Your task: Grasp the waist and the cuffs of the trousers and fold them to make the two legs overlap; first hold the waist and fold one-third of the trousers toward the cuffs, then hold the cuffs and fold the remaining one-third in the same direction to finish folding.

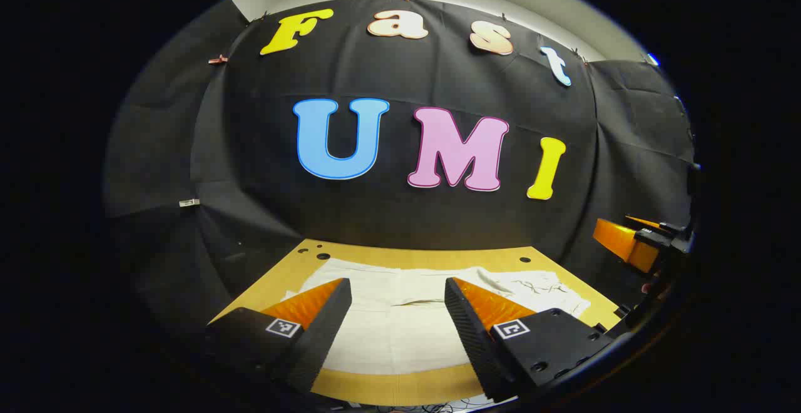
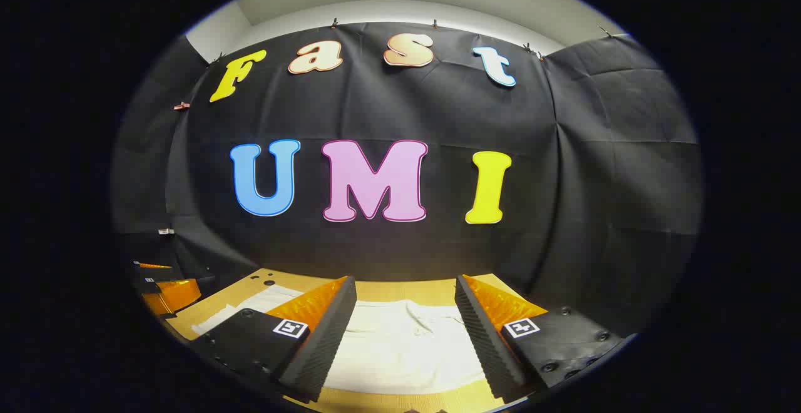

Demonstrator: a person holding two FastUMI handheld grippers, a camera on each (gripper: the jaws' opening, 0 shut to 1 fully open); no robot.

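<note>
White trousers lie spread flat on the wooden counter, no fold visible. Left gripper and right gripper hover above them, jaws wide, empty. Judged: all folds remain.

Tan wooden table – pale trousers spread flat across its top

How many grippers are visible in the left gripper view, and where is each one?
2. The left gripper is at the bottom, open above the white trousers. The right gripper is at the right edge, farther off.
</note>
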